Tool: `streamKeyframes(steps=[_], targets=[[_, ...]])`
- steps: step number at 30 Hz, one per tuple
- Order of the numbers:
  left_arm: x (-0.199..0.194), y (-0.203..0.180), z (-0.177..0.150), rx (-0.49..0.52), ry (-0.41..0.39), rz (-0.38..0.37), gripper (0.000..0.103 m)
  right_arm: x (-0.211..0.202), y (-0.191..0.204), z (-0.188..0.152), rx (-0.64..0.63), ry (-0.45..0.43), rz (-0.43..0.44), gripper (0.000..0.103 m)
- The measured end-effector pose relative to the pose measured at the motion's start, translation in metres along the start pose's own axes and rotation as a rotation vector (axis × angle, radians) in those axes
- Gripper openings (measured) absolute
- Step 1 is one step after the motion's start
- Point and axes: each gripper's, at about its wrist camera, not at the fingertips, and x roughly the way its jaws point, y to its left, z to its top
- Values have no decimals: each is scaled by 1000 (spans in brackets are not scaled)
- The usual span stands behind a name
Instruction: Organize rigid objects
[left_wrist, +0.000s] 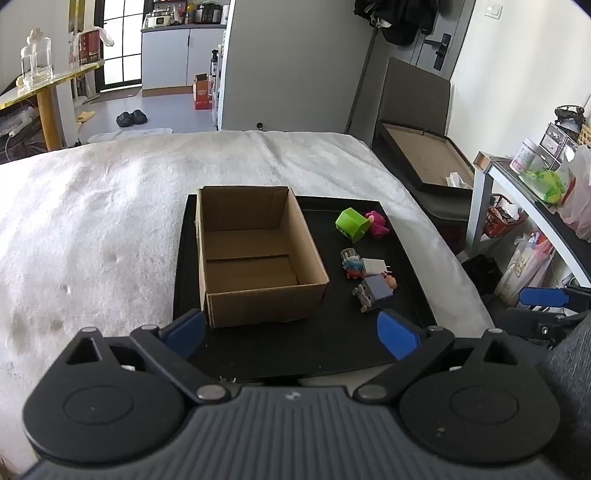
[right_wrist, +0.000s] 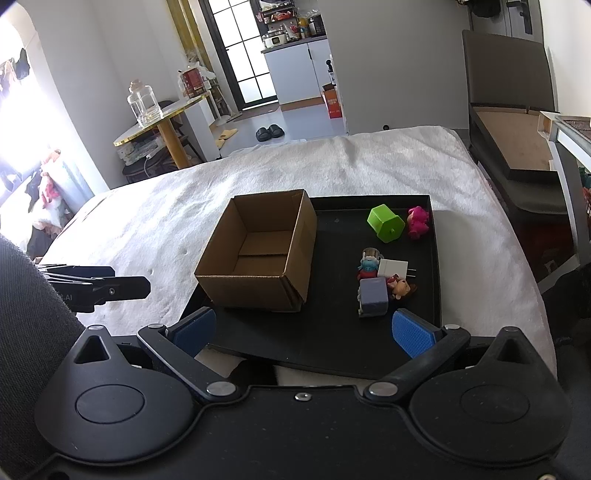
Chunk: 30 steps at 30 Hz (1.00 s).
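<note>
On the black tray (right_wrist: 325, 332), toys (right_wrist: 373, 295) lay bunched; both grippers (left_wrist: 291, 332) (right_wrist: 303, 328) gaped empty, so a grab risked catching two.

My left gripper (left_wrist: 291, 332) wore black linkage arms with silver pivot screws. Blue ribbed pads (right_wrist: 412, 332) lined my right gripper (right_wrist: 303, 330), a dark grey sleeve (right_wrist: 26, 314) left of its jaws.

Left gripper (left_wrist: 291, 334) and right gripper (right_wrist: 301, 330) — jaws wide, tilted downward.
</note>
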Motion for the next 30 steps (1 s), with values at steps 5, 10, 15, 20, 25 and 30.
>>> streamKeyframes(steps=[5,10,15,20,25,30], targets=[[0,2,0,-13,0,-16,100,1,-1,-1,-1,-1,0,103],[2,3,0,-10,0,-14,99,-1,-1,1,0,-1,-1,103],[6,3,0,-5,-3,-9,98,0,-1,-1,0,-2,0,103],[1,-4,0,1,-3,0,99,0,-1,0,0,-3,0,103],[2,-2,0,-1,2,-3,99,-1,1,-3,-2,-8,1,103],[1,0,-1,8,-2,0,101,-1,1,-2,-1,-8,4,103]])
